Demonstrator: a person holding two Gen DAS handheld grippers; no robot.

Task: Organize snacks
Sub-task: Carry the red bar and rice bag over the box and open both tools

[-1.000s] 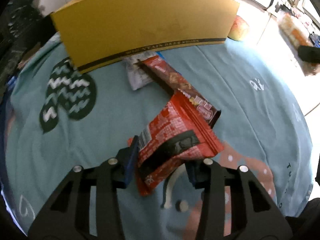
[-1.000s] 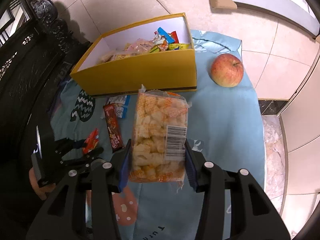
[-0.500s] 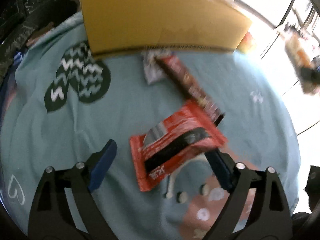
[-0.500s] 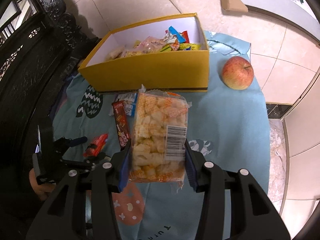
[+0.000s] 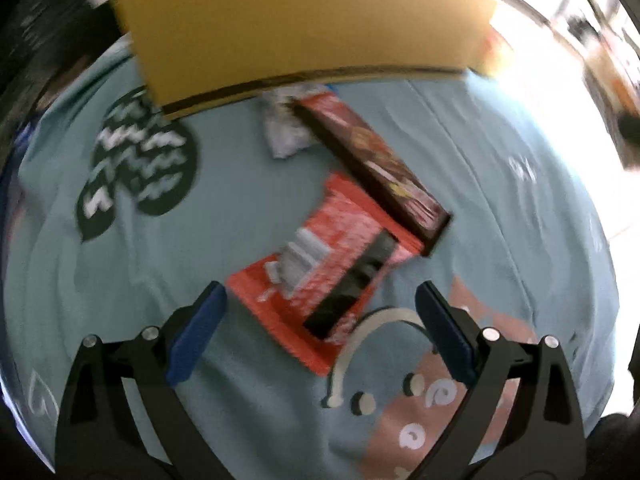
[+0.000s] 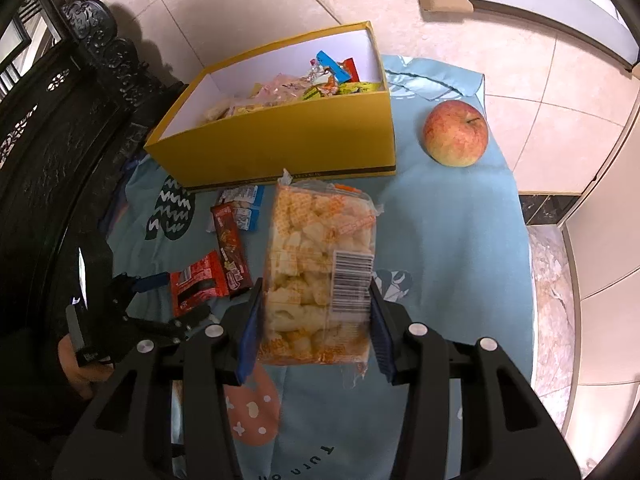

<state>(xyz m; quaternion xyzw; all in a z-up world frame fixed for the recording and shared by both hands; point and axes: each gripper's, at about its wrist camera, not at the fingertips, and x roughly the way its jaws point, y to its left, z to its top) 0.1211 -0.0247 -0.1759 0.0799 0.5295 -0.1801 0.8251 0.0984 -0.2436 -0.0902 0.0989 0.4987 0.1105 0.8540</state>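
The right gripper (image 6: 316,320) is clamped partway closed on a clear bag of puffed crackers (image 6: 320,268), held off the blue cloth of the bench (image 6: 448,248). The yellow box (image 6: 280,144) stands at about 12 o'clock from it, already holding many wrapped snacks. An apple (image 6: 456,134) sits at 2 o'clock, beside the box.

The left gripper (image 5: 320,328) has its jaws opening, nearly as wide as they go, and grips nothing. The red packet (image 5: 332,268) lies flat on the cloth between and just ahead of its pads, touching neither. A long brown bar (image 5: 372,168) lies at 1 o'clock, overlapping the packet's far corner, and a small white wrapper (image 5: 284,136) lies against the box's foot.

The crackers are pinched only near the bag's lower end, so the slick film could slide, or a squeeze could crush them. Carried low, the bag may catch the box's near wall. A fresh grab at the red packet could drag the brown bar along, since the two overlap.
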